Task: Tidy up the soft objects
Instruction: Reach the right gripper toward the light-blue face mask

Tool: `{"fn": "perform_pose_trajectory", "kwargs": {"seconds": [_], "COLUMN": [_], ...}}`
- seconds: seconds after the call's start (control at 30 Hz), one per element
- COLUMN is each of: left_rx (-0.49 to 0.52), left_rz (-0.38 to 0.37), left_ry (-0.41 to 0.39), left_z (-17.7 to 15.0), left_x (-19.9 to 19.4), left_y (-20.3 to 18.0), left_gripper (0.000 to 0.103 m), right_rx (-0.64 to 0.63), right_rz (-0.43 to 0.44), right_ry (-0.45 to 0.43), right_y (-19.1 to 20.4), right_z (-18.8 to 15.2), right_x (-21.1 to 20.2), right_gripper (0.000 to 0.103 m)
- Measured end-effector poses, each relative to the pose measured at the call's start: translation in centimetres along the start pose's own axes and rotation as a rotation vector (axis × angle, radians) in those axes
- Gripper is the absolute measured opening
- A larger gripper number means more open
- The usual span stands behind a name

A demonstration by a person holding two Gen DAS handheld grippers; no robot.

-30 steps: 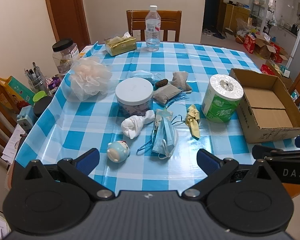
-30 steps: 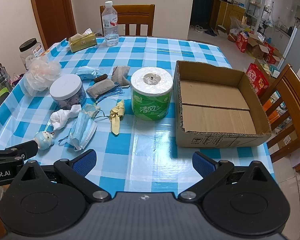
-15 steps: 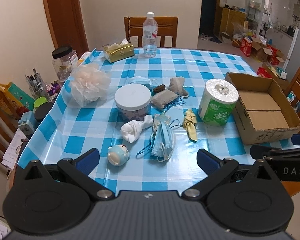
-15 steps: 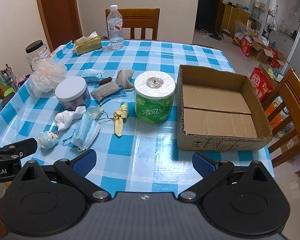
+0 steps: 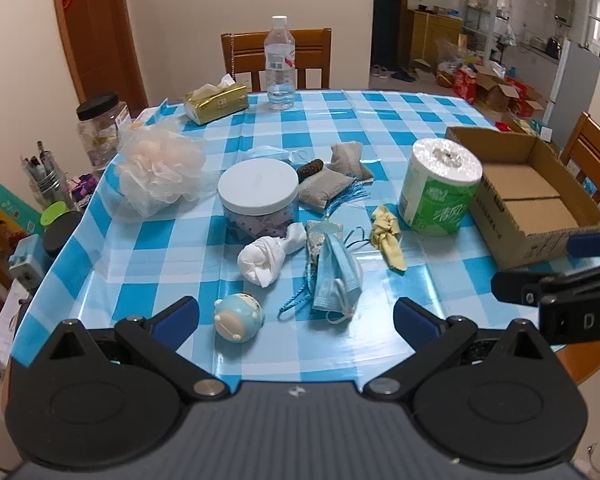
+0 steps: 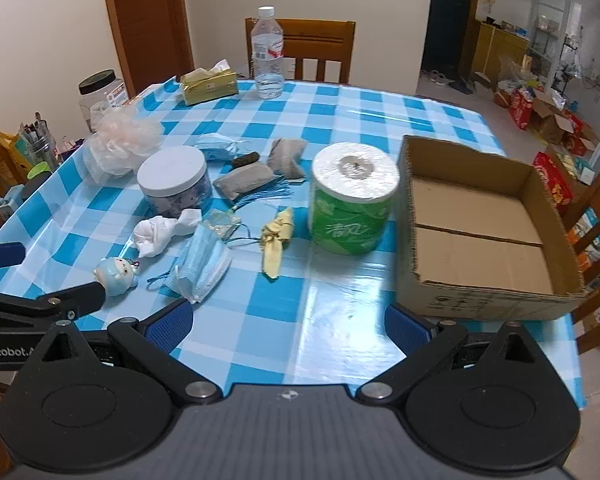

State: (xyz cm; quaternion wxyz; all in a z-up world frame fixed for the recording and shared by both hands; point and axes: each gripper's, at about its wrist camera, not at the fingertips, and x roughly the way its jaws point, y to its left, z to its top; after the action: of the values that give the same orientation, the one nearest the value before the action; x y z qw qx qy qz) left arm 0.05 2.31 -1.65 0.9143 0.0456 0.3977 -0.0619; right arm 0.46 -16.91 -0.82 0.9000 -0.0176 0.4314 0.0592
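Hovering at table edge: left gripper (image 5: 296,316) and right gripper (image 6: 286,322) both spread, holding nothing. Soft items, e.g. face mask (image 5: 336,276), cluster left of cardboard box (image 6: 480,224), apparently empty, probably their destination.

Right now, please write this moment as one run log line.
left gripper: open, empty | right gripper: open, empty | cardboard box: empty | soft items: on table

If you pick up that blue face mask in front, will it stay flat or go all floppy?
Probably floppy: the blue face mask already lies crumpled in soft pleats, not flat. It looks thin and light, so it should lift easily. Its white ear loops hang loose and would likely dangle. A blue cord lies beside it; I cannot tell if they are tangled.
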Motion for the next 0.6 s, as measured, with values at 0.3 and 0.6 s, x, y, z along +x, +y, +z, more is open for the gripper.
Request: {"fn": "perform_pose_trajectory", "kwargs": {"seconds": [0.3, 0.6], "left_rx": [0.018, 0.087], "left_rz": [-0.057, -0.05], "left_ry": [-0.045, 0.024], "left_z": [-1.1, -1.3], "left_x": [3.2, 7.0], "left_y": [2.1, 3.4], "left_gripper": [0.102, 0.102], "right_rx": [0.011, 0.015], "right_rz": [0.014, 0.009], "right_ry": [0.025, 0.049], "right_y": [0.9, 1.2], "right_z": [-0.5, -0.3], "right_x": [3.0, 5.2], "right_gripper": [0.103, 0.103]}}
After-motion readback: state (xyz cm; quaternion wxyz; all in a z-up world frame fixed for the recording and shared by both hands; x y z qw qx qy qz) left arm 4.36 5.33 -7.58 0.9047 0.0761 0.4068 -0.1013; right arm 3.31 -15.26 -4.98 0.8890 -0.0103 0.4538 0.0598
